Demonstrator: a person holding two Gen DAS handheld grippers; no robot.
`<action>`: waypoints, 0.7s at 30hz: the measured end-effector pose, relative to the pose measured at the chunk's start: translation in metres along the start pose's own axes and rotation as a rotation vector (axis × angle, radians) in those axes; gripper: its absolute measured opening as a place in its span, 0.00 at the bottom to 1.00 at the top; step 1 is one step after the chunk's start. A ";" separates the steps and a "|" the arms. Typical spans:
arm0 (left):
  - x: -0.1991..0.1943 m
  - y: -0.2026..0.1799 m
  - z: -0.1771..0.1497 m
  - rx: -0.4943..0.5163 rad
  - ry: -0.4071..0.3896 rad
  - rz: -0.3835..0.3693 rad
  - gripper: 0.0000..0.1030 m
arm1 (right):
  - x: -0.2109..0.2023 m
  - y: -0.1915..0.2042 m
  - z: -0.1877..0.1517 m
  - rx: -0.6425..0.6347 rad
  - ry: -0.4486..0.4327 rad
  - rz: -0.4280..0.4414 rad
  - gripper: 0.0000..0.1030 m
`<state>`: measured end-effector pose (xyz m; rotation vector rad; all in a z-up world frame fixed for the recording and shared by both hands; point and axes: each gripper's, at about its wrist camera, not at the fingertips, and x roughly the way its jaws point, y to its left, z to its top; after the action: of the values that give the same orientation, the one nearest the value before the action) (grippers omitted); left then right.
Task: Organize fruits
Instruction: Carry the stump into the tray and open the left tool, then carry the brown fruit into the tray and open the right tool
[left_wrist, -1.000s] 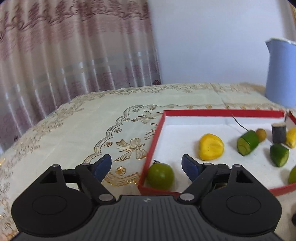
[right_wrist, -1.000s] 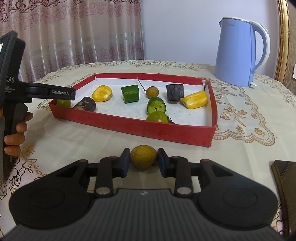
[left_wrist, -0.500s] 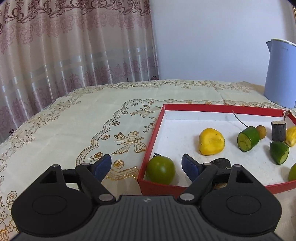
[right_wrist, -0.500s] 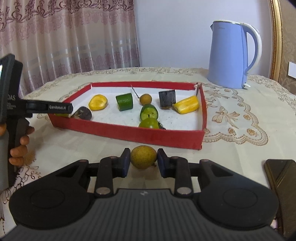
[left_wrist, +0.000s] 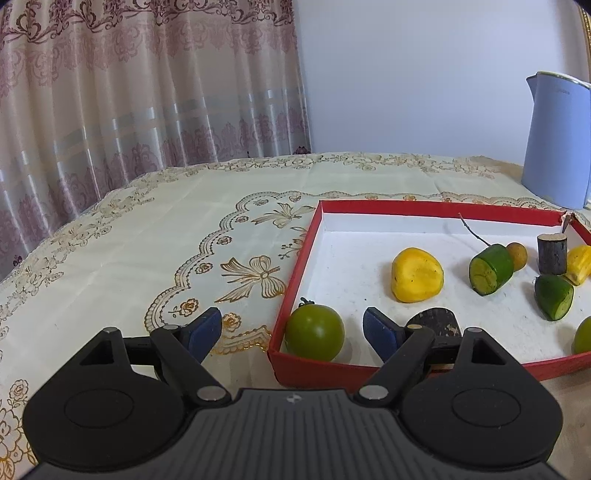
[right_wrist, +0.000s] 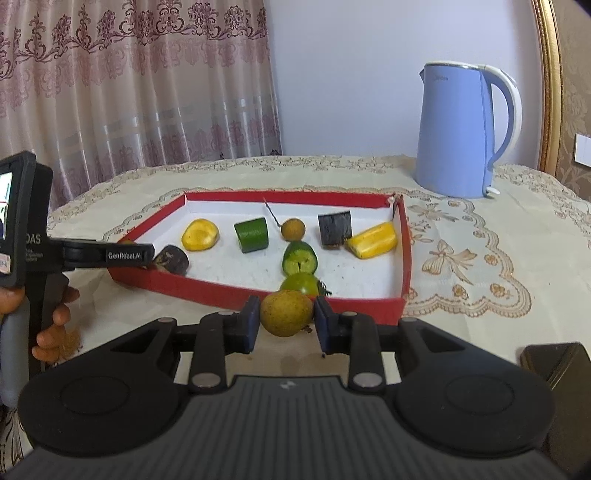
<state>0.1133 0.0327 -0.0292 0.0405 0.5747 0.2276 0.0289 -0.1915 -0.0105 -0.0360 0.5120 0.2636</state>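
Right tool (right_wrist: 283, 325) pinches a speckled yellow-brown fruit (right_wrist: 286, 312) between its pads, held just in front of the red tray's (right_wrist: 236, 293) near wall, above the counter (right_wrist: 461, 258). Left tool (left_wrist: 291, 332) stands spread wide, nothing gripped, at the tray's near left corner; a green tomato (left_wrist: 314, 332) lies inside that corner, in line with the gap. Also in the tray: yellow pieces, green cut pieces, dark chunks, a small brown fruit. Blue kettle (right_wrist: 461, 129) beyond the tray's far right corner.
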 end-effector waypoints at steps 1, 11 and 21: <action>0.000 0.000 0.000 0.000 0.001 -0.001 0.81 | 0.001 0.000 0.002 -0.001 -0.003 0.000 0.28; 0.001 -0.001 -0.001 0.003 0.006 -0.003 0.83 | 0.024 0.008 0.032 -0.031 -0.011 0.012 0.28; 0.001 0.000 0.000 0.000 0.009 -0.009 0.84 | 0.074 0.019 0.076 -0.040 -0.003 0.013 0.28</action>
<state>0.1141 0.0328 -0.0302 0.0367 0.5837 0.2193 0.1222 -0.1476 0.0205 -0.0714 0.5040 0.2866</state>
